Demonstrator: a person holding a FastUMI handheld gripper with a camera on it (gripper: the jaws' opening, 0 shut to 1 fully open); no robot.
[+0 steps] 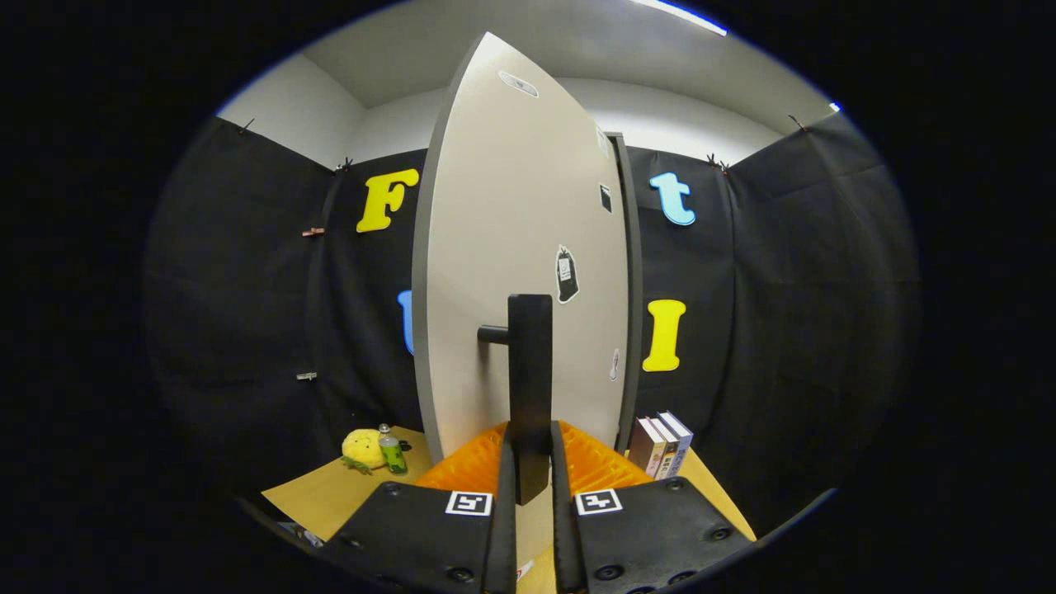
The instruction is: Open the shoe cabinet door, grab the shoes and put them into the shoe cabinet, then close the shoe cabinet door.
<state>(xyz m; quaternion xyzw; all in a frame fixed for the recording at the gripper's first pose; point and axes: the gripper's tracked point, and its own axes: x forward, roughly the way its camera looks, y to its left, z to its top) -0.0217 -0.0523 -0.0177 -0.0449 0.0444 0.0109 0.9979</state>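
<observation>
The light grey shoe cabinet door [503, 247] stands right ahead of me, swung partly out so its left edge comes toward me. A black vertical bar handle [529, 371] sticks out from the door on a short peg. My gripper [532, 462] is shut on the lower part of this handle, with one finger pressing on each side of it. A few stickers dot the door's face. The cabinet's dark side edge [634, 289] shows just right of the door. The inside of the cabinet is hidden behind the door.
A yellow plush toy [361, 450] and a small green bottle [393, 452] sit on the tan table [330, 495] left of the door. Three upright books [660, 445] stand to the right of the cabinet. Black cloth walls close in all around.
</observation>
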